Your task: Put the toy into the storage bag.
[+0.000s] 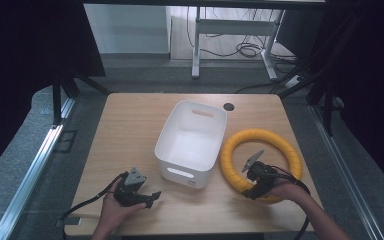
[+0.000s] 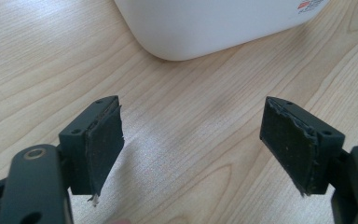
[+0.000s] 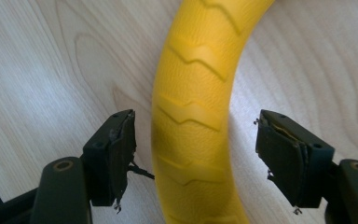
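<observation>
your right gripper (image 3: 193,158) stands with its jaws spread wide, straddling the near arc of the ribbed yellow rubber ring (image 1: 261,160). in the right gripper view the tube of the ring runs straight up between the two pads, so its local axis lies along the jaws' line of sight and across the closing direction. neither pad touches the tube; a gap shows on each side, narrower at the left pad. judged from this, a plain squeeze would take the ring across its thickness with no turning of the wrist.

the ring lies flat on the light wooden table (image 1: 130,125), just to the right of the white rectangular plastic bin (image 1: 192,142), and its left edge sits close against the bin's wall. your right hand is the nearer one by far.

your left gripper (image 2: 191,144) also stands wide and holds nothing; it rests low over bare table, facing the bin's near left corner.

a small red and grey label shows on the bin wall in the left gripper view; its writing is too small to read.
</observation>
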`<action>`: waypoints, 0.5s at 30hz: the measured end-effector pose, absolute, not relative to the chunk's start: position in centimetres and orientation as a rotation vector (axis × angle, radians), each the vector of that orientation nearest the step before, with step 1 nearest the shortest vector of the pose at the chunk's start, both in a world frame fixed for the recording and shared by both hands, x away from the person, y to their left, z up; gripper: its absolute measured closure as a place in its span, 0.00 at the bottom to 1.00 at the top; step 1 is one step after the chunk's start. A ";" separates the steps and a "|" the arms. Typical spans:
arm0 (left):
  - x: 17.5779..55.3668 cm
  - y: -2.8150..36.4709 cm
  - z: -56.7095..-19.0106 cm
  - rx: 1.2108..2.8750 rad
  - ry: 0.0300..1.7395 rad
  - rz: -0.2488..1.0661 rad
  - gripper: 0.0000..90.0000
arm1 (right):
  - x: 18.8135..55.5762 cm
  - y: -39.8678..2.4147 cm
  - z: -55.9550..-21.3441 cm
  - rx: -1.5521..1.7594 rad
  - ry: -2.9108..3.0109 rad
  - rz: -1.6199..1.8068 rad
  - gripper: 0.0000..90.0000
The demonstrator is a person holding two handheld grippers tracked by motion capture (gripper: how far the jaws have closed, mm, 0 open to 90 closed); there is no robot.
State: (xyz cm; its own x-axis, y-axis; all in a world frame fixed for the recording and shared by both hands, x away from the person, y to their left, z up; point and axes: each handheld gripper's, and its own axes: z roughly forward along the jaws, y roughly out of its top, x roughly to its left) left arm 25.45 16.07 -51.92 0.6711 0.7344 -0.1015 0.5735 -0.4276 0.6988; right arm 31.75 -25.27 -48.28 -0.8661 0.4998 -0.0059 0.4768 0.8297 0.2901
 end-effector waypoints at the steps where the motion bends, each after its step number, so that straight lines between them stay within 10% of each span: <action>1: 25.5 16.0 -52.0 2.154 1.003 0.282 0.24 | 31.8 -25.0 -48.7 0.774 2.939 0.388 0.33; 15: 25.5 16.0 -52.1 2.164 1.004 0.282 0.23 | 32.2 -24.0 -49.8 0.752 2.999 0.252 0.49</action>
